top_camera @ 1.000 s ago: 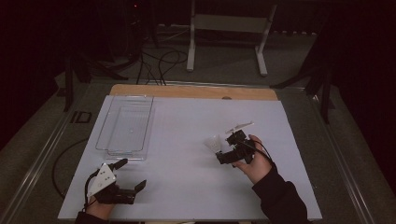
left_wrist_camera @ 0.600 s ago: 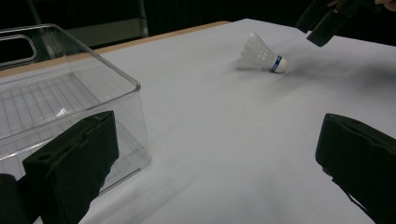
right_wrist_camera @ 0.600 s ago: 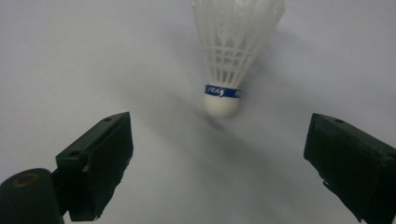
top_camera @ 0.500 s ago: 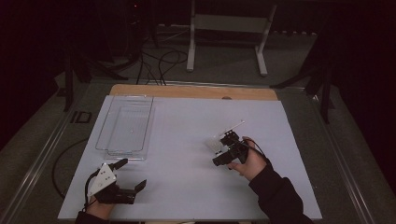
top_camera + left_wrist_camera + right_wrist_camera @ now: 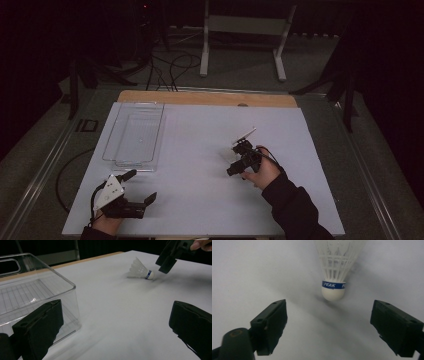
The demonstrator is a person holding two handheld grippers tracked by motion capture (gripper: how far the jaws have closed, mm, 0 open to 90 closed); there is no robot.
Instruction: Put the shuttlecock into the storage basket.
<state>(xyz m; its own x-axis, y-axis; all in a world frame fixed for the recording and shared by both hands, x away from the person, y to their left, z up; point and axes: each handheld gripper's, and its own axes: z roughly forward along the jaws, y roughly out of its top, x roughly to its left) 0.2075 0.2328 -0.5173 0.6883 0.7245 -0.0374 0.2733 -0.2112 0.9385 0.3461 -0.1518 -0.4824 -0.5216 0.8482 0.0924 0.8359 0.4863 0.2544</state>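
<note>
**Right gripper closing in on a shuttlecock that could roll or tip away**

A white counter [image 5: 200,165] carries a clear plastic bin [image 5: 134,134] near its far left side, empty as far as can be seen. Well apart from it, toward the right middle, a white shuttlecock [image 5: 334,277] lies on its side with a blue band above its rounded cork.

The right gripper [image 5: 329,322] hovers just short of the cork, its fingers [image 5: 272,320] spread, nothing between them; the jaws have just been narrowing a little. The left gripper [image 5: 115,327] rests low at the near left edge, beside the bin, fingers released and empty.

Risks, as a judgement: the shuttlecock is light and round at the cork, so one finger touching first would likely push it aside or spin it rather than catch it. Closing before the cork sits between the fingers would pinch air. Gripping the feather skirt instead could crush it. A low approach might also scrape a finger on the counter and flick the shuttlecock away
</note>
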